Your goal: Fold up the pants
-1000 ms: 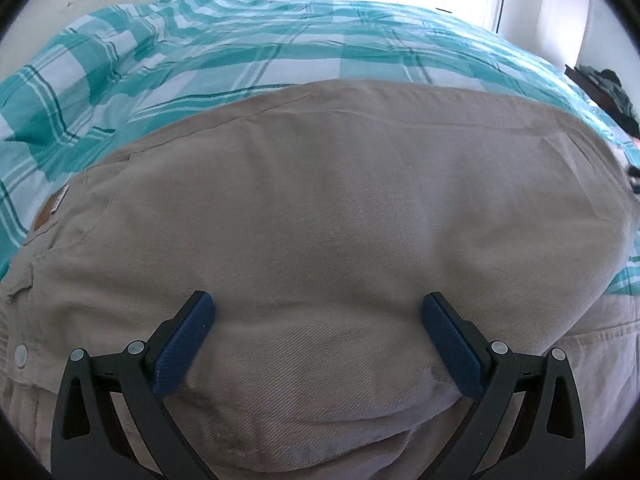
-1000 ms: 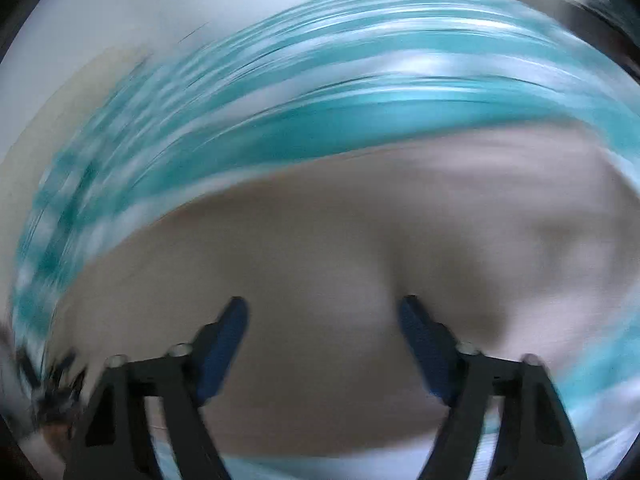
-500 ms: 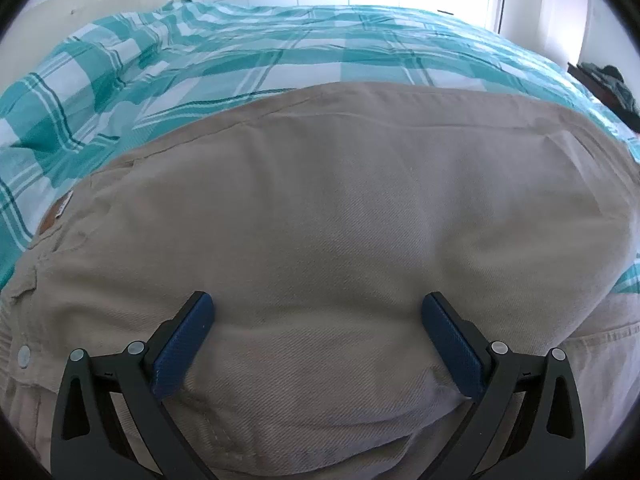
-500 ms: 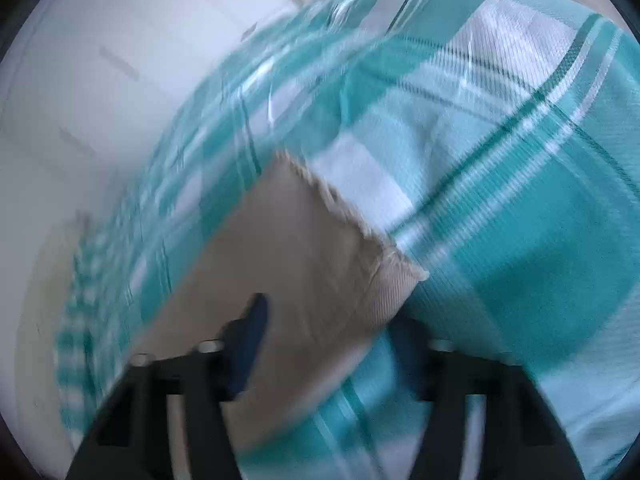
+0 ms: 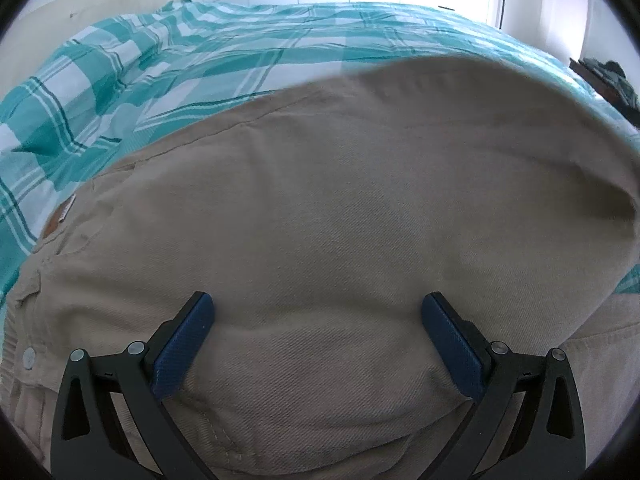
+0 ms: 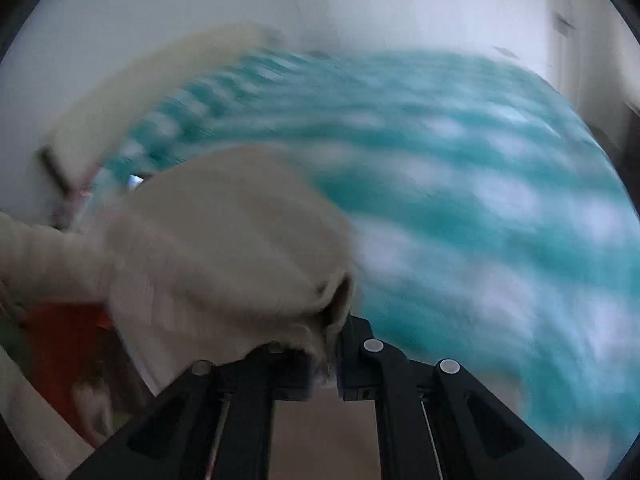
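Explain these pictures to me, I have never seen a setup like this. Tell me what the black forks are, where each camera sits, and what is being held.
No robot here: a person carries a two-fingered claw in each hand, with a wide-angle camera on each looking along the fingers. The left camera shows the left claw open, its blue pads spread over beige pants lying on a teal checked bedspread. The right camera's picture is smeared. The right claw has just been closing, and its fingers now pinch a bunched end of the pants.
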Available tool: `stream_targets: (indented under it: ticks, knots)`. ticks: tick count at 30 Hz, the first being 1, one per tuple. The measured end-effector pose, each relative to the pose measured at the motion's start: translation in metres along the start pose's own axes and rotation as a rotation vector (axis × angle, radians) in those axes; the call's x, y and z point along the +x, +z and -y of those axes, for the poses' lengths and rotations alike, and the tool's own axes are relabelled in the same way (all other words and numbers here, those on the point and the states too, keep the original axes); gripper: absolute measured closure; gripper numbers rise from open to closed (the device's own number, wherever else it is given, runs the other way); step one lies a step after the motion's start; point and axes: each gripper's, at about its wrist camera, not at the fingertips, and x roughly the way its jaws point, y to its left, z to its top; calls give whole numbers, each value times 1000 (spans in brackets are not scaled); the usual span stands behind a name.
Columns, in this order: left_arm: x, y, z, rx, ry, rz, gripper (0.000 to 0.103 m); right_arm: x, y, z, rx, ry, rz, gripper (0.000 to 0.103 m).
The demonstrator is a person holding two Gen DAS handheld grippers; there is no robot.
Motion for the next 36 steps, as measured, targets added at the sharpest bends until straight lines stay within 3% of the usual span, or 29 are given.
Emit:
stream_targets:
  ticks: [1,2,3,4,6,9,12,14,18,21,24,29,36]
  knots:
    - [-1,0,-1,-3,-5,-1,1,-2,-22,21,63,-112,-39,48]
    - [-1,1,-2,-7,-12,-8,0,-4,-47,48,136,-282,-80,11]
    - [-2,2,-3,-8,-17,-23,1,-6,-63,70,200,-405,-105,5]
    - [-4,3,-4,-6,-18,-45,1,-10,-76,85,263,-501,-123,5]
    - [-14,2,-4,2,-22,-87,1,-23,-93,97,403,-618,-119,5]
    - [-39,-6,-5,-13,-35,-110,1,-40,-89,72,493,-550,12,5]
    - [-69,-30,-3,-54,-145,-148,1,-22,-67,2,434,-401,82,5]
    - [-86,-51,1,-58,-186,-145,1,-4,-58,-47,376,-295,97,5]
    - [-93,-103,10,-21,-181,-190,1,75,-38,-154,262,-68,52,6]
    - [-108,-123,10,11,-182,-95,1,123,-43,-193,242,-33,-8,6]
    - [-104,-126,11,34,-197,-93,1,158,-59,-205,237,-91,-52,5]
    - [-106,-131,16,40,-192,-61,1,159,-63,-204,238,-77,-30,2]
    - [-105,-130,11,54,-191,-66,1,133,-78,-209,180,-124,0,1]
